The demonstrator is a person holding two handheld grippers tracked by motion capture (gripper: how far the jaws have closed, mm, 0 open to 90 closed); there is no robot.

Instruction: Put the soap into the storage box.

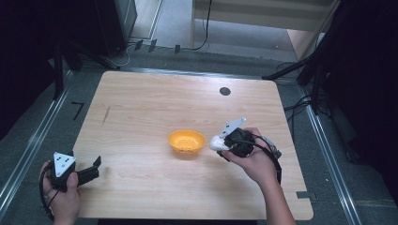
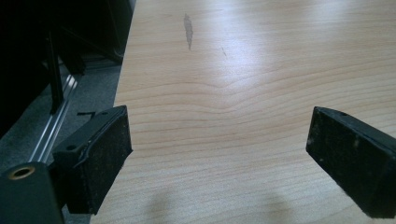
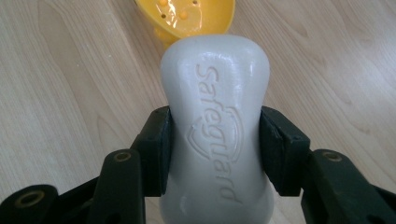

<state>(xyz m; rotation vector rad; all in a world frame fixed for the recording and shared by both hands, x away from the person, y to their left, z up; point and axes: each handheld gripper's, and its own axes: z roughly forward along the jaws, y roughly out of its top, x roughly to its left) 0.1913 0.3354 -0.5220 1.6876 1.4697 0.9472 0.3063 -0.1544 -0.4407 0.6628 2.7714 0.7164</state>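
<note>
Right gripper view | soap bar (image 3: 215,121) base cut off | right claw (image 3: 215,149) clamps it

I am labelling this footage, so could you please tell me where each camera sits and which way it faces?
High view: above the person's side, looking forward and down on the table; both forearms, hands and grippers enter below.
Left gripper view: rides the left gripper, facing bare tabletop.
Right gripper view: rides the right gripper, facing the soap bar.
Shared: high and right gripper views show the yellow dish.

lab: railed floor (image 1: 28,150), dark stands (image 1: 319,79).
</note>
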